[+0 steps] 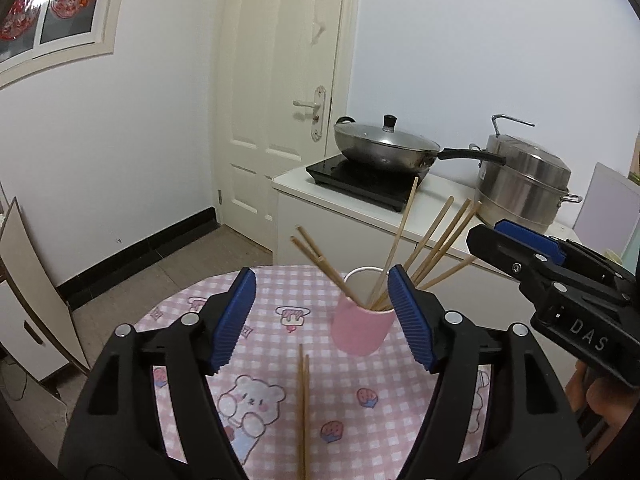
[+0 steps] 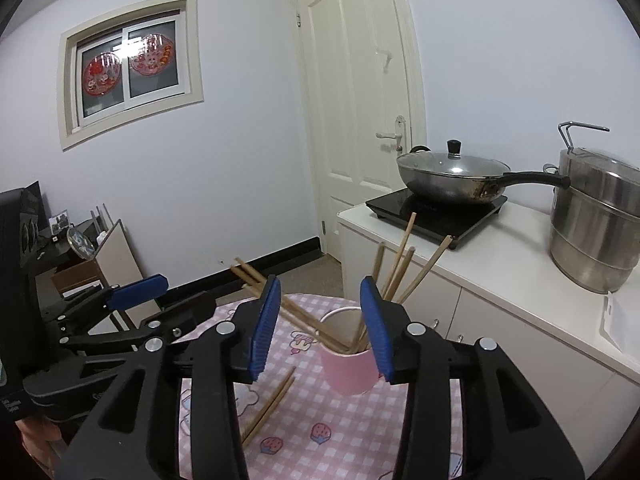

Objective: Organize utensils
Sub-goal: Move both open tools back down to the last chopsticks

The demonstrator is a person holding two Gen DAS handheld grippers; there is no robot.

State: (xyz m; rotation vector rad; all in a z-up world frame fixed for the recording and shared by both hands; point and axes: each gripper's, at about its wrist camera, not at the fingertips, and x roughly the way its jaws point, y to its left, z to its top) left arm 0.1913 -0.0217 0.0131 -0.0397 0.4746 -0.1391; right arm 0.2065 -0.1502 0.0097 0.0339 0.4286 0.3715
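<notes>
A pink cup (image 1: 360, 328) (image 2: 350, 372) stands on the pink checked tablecloth (image 1: 192, 304) of a small round table. Several wooden chopsticks (image 1: 434, 226) (image 2: 401, 254) lean out of the cup in different directions. Two more chopsticks (image 1: 303, 400) (image 2: 272, 400) lie side by side on the cloth in front of the cup. My left gripper (image 1: 322, 276) is open above the near side of the table, nothing between its blue pads. My right gripper (image 2: 320, 282) is open too, short of the cup and empty; it also shows in the left wrist view (image 1: 486, 232).
Behind the table runs a white counter (image 1: 440, 216) with a black cooktop (image 1: 360, 184), a lidded wok (image 1: 384, 148) and a steel steamer pot (image 1: 524, 184). A cream door (image 1: 280, 100) is at the back. A board (image 1: 36, 292) leans at the left.
</notes>
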